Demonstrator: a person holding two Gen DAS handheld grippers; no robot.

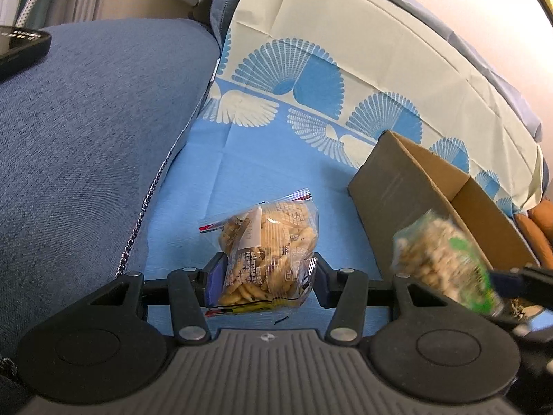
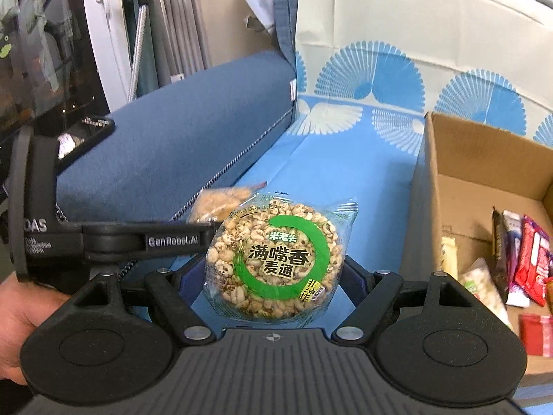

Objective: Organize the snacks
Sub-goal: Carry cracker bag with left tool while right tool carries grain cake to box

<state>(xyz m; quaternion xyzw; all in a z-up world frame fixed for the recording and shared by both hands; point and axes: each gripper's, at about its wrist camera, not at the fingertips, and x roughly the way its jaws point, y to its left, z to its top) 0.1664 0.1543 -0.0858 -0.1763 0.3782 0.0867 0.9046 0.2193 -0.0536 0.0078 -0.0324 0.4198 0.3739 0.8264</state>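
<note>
Snacks were what we had in both grippers: the left gripper [image 1: 264, 278] was clamped on a clear bag of small yellowish crackers [image 1: 268, 249], its blue pads [image 1: 216, 282] pressing the lower sides of the bag, and the right gripper [image 2: 273, 276] was closed on a round puffed-wheat cake [image 2: 274, 263] in its green-ringed wrapper, jaws set wide because the disc is wide. Both packs appeared clear of the blue patterned cloth [image 1: 249, 159], so we judged them lifted for carrying, not resting. The cardboard box [image 2: 459, 173] stood open to the right, just beside the cake, with several packets [image 2: 525, 259] already lying along its floor; we took it as the place where the snacks belonged, which would explain why both packs were held toward that side. The cracker bag stood roughly upright, its long axis running away from the left camera and its red-striped seal [image 1: 254, 209] at the far top. The cake faced its printed side toward the right camera, gripped across its width; being round, it had no long axis to speak of. A hand [image 2: 20, 311] showed on the left gripper's handle
</note>
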